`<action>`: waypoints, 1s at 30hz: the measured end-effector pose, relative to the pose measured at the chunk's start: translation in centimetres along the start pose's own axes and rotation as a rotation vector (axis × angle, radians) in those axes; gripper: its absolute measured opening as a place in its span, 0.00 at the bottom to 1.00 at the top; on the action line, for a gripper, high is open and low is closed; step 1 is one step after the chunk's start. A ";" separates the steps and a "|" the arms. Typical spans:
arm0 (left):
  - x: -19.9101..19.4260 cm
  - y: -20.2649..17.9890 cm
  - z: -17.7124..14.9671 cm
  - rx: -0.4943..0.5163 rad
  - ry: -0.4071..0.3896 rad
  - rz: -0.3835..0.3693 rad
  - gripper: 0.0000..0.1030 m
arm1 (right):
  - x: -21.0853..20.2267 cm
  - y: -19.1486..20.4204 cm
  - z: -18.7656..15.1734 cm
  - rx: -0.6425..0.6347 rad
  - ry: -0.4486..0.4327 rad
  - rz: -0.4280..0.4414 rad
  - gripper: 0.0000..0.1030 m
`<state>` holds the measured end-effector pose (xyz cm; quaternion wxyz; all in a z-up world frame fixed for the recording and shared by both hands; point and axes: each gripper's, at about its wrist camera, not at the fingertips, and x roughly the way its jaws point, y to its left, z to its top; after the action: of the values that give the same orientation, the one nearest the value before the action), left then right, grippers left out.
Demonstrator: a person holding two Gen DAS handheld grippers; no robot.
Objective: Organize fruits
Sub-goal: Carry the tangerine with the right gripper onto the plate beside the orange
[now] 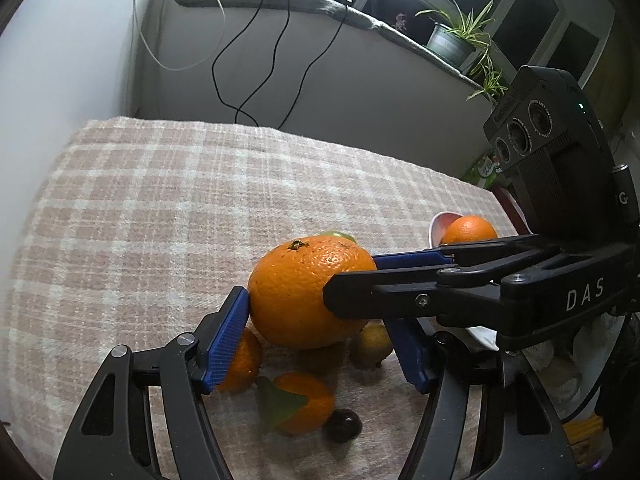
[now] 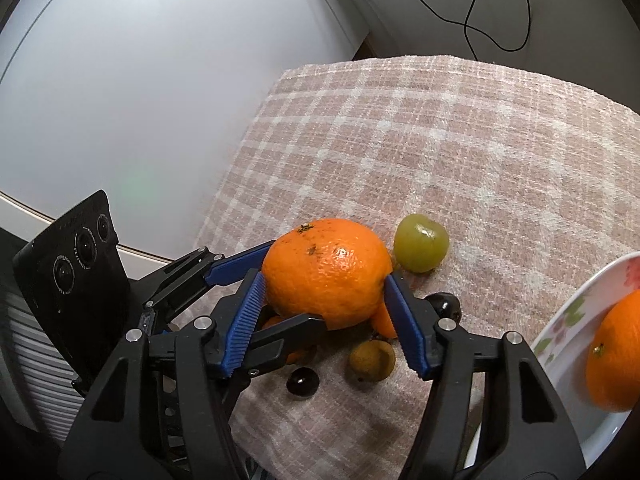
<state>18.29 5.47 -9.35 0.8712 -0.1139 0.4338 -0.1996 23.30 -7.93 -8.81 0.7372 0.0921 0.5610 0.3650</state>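
Observation:
A large orange (image 1: 308, 290) (image 2: 326, 272) is held above the checked cloth by both grippers at once. My left gripper (image 1: 316, 320) is shut on it from the front, and my right gripper (image 2: 324, 316) is shut on it from the right side; its fingers (image 1: 400, 280) cross the left wrist view. Under the orange lie small tangerines (image 1: 304, 402), one with a green leaf, a yellow-brown fruit (image 1: 370, 344) (image 2: 372, 360) and a dark cherry (image 1: 342, 424) (image 2: 303, 380). A green fruit (image 2: 420, 242) lies just behind. A second orange (image 2: 616, 352) (image 1: 468, 230) lies on a flowered plate (image 2: 568, 312).
The checked cloth (image 1: 180, 200) covers the table up to a white wall at the back and left. Black cables (image 1: 276, 52) hang on the wall. A potted plant (image 1: 452, 40) stands on a ledge at the upper right.

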 end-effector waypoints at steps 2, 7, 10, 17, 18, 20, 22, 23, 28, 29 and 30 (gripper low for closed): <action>-0.3 -0.5 0.1 0.005 -0.011 0.004 0.65 | -0.4 0.3 -0.1 -0.004 -0.010 0.000 0.63; -1.1 -1.7 0.2 0.021 -0.032 0.009 0.65 | -2.0 0.9 -0.7 -0.016 -0.033 0.004 0.63; -1.5 -2.7 0.0 0.032 -0.042 0.005 0.65 | -3.2 1.1 -1.5 -0.019 -0.047 0.004 0.63; -2.0 -6.2 -0.7 0.075 -0.061 -0.007 0.65 | -6.5 0.5 -4.0 0.001 -0.083 -0.002 0.63; -2.0 -6.7 -0.7 0.079 -0.063 -0.010 0.65 | -6.9 0.4 -4.3 0.003 -0.087 -0.003 0.63; -2.0 -7.6 -1.0 0.088 -0.067 -0.017 0.65 | -7.9 0.0 -5.2 0.008 -0.097 -0.008 0.63; -1.9 -8.6 -1.2 0.097 -0.067 -0.025 0.65 | -8.8 -0.4 -6.0 0.009 -0.103 -0.017 0.63; -1.8 -9.1 -1.3 0.101 -0.068 -0.030 0.65 | -9.2 -0.6 -6.3 0.011 -0.107 -0.020 0.63; -0.9 -11.6 -1.9 0.131 -0.065 -0.052 0.65 | -11.1 -2.0 -8.2 0.032 -0.127 -0.038 0.63; -0.7 -11.9 -1.9 0.135 -0.062 -0.057 0.65 | -11.4 -2.3 -8.5 0.034 -0.132 -0.045 0.63; -0.5 -12.2 -2.0 0.139 -0.058 -0.063 0.65 | -11.7 -2.6 -8.8 0.036 -0.136 -0.052 0.63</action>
<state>13.40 -5.33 -5.64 0.8825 -0.0726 0.3897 -0.2530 15.34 -19.76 -4.45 0.7811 0.1153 0.5183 0.3285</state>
